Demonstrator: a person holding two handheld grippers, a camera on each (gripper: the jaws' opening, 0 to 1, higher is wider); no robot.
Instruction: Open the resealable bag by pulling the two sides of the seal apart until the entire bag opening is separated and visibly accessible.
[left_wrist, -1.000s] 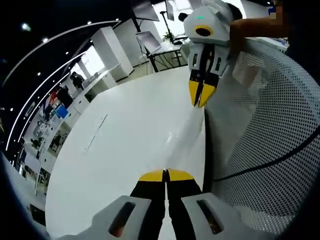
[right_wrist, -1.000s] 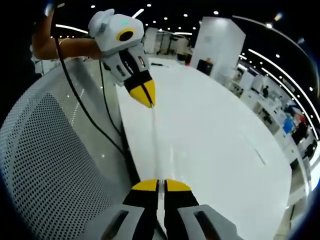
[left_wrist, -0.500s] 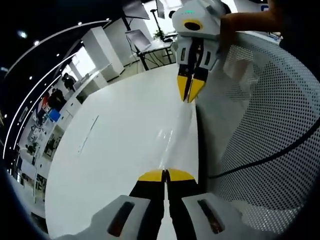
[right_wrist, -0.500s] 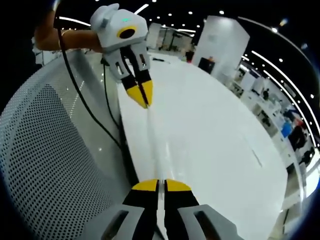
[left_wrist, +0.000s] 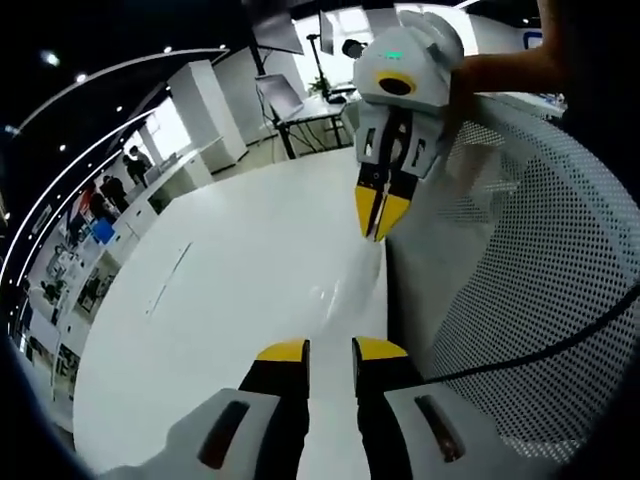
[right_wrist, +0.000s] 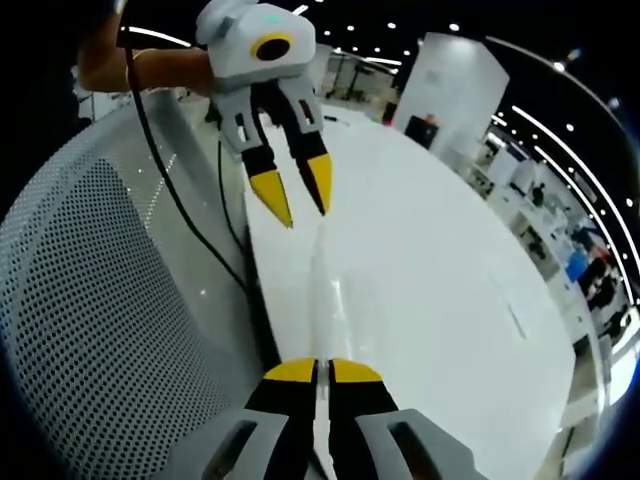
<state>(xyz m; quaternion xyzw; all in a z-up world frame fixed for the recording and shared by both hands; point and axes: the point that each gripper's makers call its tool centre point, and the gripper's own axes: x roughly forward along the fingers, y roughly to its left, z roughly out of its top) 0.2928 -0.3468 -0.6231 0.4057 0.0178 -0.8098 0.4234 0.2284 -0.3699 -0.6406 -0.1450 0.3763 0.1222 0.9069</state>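
Your left gripper (left_wrist: 330, 350) is hovering with jaws spread over the table (left_wrist: 220, 300), while your right gripper (right_wrist: 312, 371) is pinching the clear bag (right_wrist: 318, 290), stretched near the table's edge and barely making itself out.

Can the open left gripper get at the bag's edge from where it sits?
Probably yes. The left gripper is open, and the clear bag runs from the shut right gripper straight toward its jaws over the white table, with nothing between. The film is faint, so aim carefully.
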